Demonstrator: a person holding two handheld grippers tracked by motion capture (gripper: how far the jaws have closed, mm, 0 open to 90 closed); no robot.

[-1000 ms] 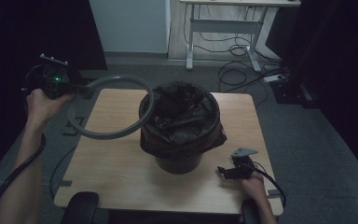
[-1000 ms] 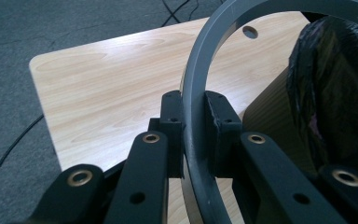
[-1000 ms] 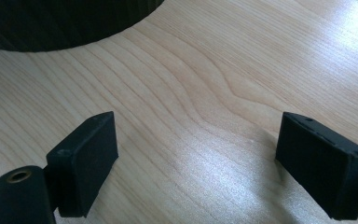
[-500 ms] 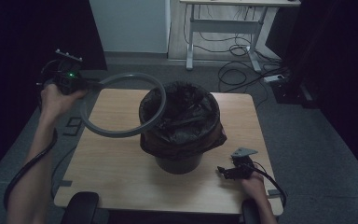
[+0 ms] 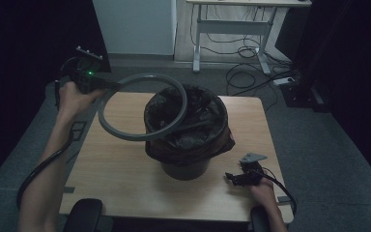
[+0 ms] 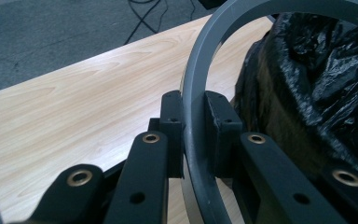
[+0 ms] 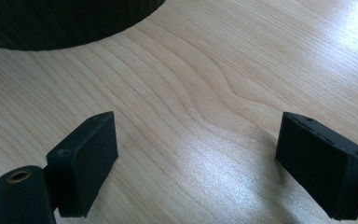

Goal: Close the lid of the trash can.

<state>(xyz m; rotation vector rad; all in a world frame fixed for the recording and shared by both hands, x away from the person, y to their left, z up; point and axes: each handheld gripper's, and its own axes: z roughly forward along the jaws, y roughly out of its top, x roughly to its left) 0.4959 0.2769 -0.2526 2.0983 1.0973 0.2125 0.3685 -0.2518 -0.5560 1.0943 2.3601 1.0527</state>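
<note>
- Nearest the person, the right gripper point(image 5: 234, 178) rests low on the wooden bench point(image 5: 125, 169) at its near right corner, just beside the foot of the bin point(image 5: 186, 169). Its jaws stand wide apart with nothing between them; in the right gripper view only bare wood grain lies between the two black pads point(image 7: 86, 161), and the dark ribbed base of the bin shows at the top edge.
- In the middle of the bench stands the round dark bin, lined with a black plastic bag point(image 5: 207, 121) whose crinkled edge folds out over the rim.
- The grey ring point(image 5: 125, 135) hangs in the air, tilted, with its right arc over the open mouth of the bin and its left arc over the bare bench to the left of the bin. Whether it touches the bag cannot be told.
- At the far left, beyond the bench edge, the left gripper point(image 5: 108, 85) is clamped on the ring's far left edge; in the left gripper view both pads point(image 6: 172, 126) press on the grey band from either side, with the glossy bag just to the right.
- Farther back lie a grey floor, a white desk frame point(image 5: 198, 43) and loose cables point(image 5: 251, 72).
</note>
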